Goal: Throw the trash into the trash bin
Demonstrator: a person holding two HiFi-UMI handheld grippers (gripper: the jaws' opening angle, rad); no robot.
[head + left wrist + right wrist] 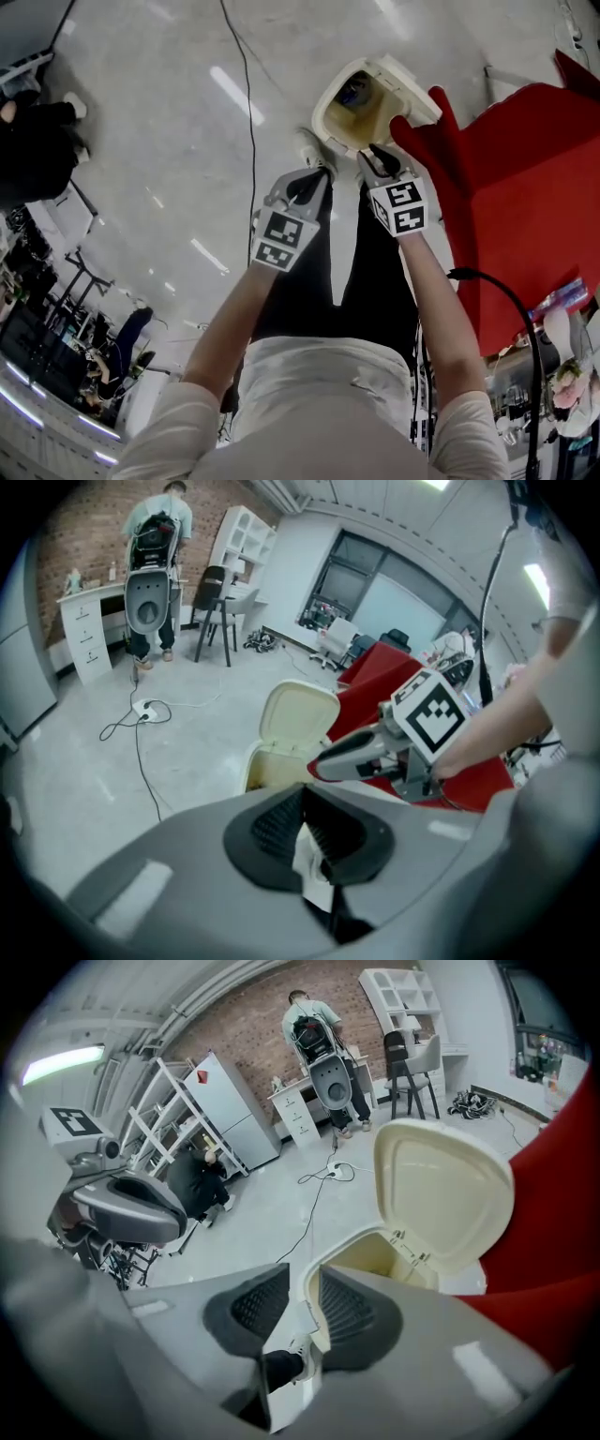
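The cream plastic trash bin stands on the grey polished floor just ahead of the person's white shoe, with its hinged lid raised at the far side. The red upholstered sofa is just beside the bin on the right. A thin black cable runs across the floor left of the bin. The right gripper hangs over the bin's near rim, jaws apart around nothing. The left gripper is beside it, short of the bin, with a white crumpled paper scrap between its jaws. Far behind, a person stands at a white desk, with a black chair beside it.
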